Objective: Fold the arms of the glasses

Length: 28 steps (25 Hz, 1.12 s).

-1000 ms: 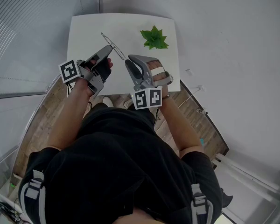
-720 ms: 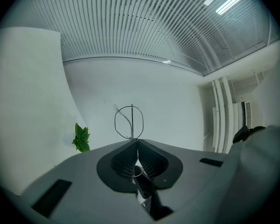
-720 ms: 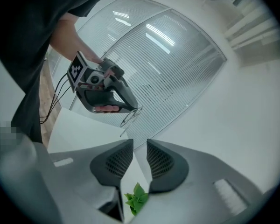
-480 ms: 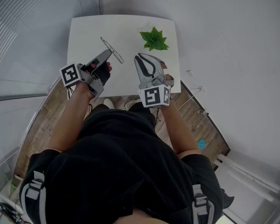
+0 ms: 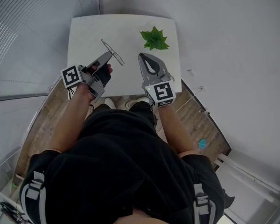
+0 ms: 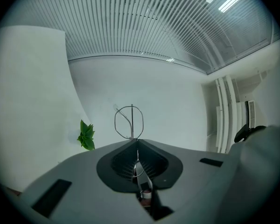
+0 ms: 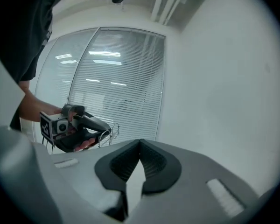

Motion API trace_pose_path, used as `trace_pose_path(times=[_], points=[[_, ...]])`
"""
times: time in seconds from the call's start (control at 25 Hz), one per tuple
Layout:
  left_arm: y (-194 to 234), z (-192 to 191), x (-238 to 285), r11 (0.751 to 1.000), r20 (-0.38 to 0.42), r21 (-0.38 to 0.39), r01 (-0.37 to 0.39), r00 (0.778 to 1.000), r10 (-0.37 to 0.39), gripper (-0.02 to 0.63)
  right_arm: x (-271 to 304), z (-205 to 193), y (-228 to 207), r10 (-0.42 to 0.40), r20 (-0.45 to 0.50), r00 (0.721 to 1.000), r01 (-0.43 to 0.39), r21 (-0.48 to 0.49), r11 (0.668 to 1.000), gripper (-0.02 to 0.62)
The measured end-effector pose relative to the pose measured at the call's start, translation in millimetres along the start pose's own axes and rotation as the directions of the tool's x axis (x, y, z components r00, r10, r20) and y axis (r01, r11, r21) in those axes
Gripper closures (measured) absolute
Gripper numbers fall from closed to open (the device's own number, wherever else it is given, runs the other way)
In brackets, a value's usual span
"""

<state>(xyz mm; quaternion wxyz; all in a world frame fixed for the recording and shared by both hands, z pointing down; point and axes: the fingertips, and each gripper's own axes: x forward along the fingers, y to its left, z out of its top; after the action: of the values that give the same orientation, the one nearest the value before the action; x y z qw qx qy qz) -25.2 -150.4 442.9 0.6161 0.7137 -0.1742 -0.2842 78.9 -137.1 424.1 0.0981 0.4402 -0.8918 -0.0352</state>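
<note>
Thin wire-framed glasses [image 5: 113, 51] hang above the white table [image 5: 86, 31], pinched at one end by my left gripper [image 5: 110, 54]. In the left gripper view one round lens rim of the glasses [image 6: 129, 122] stands up past the tips of the left gripper [image 6: 136, 140], whose jaws are shut on the frame. My right gripper [image 5: 143, 56] hovers to the right of the glasses, apart from them. Its jaws meet with nothing between them in the right gripper view [image 7: 140, 141]. That view also shows the left gripper [image 7: 77, 123] holding the glasses [image 7: 107, 134].
A small green plant [image 5: 154, 38] [image 6: 86, 135] stands on the table's far right part. Wooden floor [image 5: 46, 115] shows below the near table edge. A window with blinds [image 5: 32, 36] runs along the left and a white wall on the right.
My right gripper has drawn away from the glasses to the right, rolled over so its marker cube faces up, and closed its jaws empty. The left gripper keeps the glasses in place.
</note>
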Motion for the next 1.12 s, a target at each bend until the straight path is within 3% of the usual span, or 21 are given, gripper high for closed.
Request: trace_pose_path(times=[0.56,1.12], points=[[6.8,0.3,-1.3,1.000,0.002,-0.007,-0.009,1.000,0.009,0.595,0.8,-7.8,-3.3,-0.004,0.033,0.999,0.001,0.096,0.995,0.584],[5.2,-1.2,1.0,1.000,-0.016,0.010,-0.011,1.000,0.011,0.595,3.1,-0.8,-3.4,-0.012,0.045,0.999,0.007,0.109,0.994,0.584]])
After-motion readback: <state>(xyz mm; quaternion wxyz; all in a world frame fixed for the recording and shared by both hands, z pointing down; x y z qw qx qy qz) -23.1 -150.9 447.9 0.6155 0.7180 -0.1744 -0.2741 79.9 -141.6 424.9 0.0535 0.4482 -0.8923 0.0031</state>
